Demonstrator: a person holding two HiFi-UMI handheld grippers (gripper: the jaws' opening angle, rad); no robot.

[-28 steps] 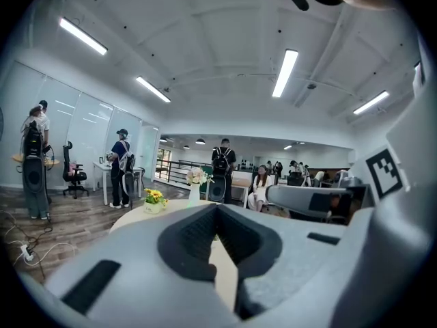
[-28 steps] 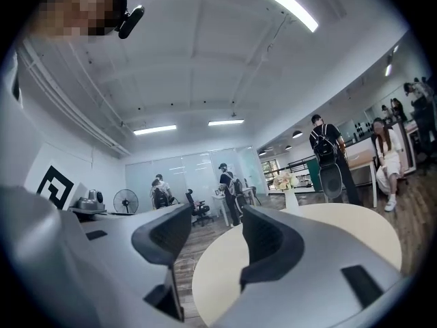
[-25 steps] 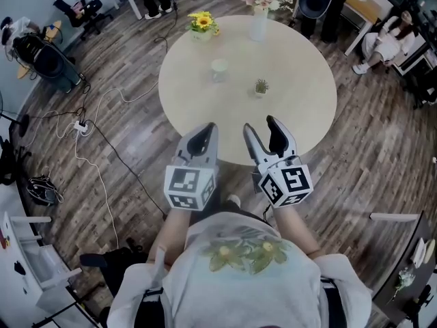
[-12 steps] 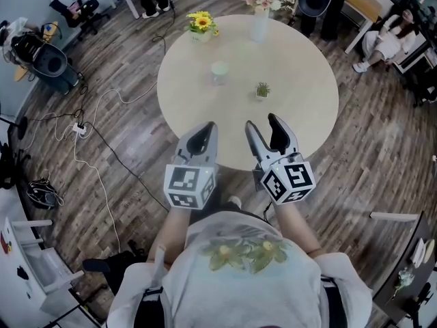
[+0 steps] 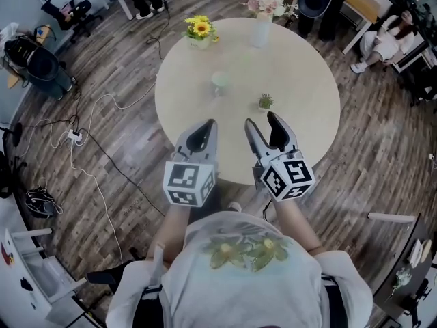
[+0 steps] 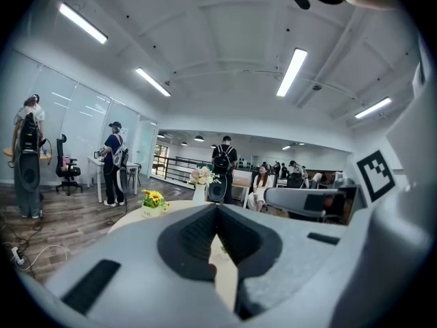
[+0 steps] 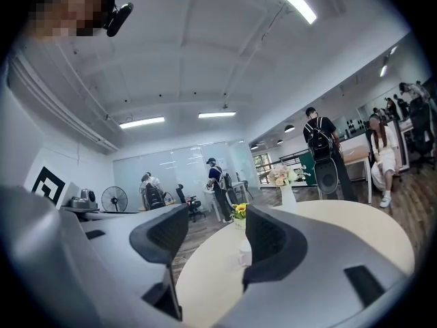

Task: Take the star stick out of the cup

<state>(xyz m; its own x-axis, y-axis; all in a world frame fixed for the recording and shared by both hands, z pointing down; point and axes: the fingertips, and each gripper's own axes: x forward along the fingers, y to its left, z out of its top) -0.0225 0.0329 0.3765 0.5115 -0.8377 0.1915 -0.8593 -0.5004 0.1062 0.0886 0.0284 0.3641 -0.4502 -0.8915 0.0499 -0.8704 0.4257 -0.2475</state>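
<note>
**Cup straight ahead, both grippers well short of it**

Nearest: left gripper (image 5: 203,130), jaws together, nothing in them. Just beside it, right gripper (image 5: 265,130), jaws apart, empty. Both over the near rim of the round beige table (image 5: 307,94), pointing away from the body. Further in, small green potted plant (image 5: 265,102), ahead of the right gripper. Beyond that, pale greenish-white cup (image 5: 220,82) near table centre, well apart from both grippers, forward and between the two, more in line with the left one. Same cup (image 7: 245,253) visible in the right gripper view through the open gap, close to the right-hand jaw. Star stick too small to make out, so long axis unreadable; presumably upright in the cup. Farthest: yellow sunflower pot (image 5: 200,29) and tall white vase of pink flowers (image 5: 260,16) at the far rim. Judged next: plain forward reach, right gripper better placed since already open
</note>
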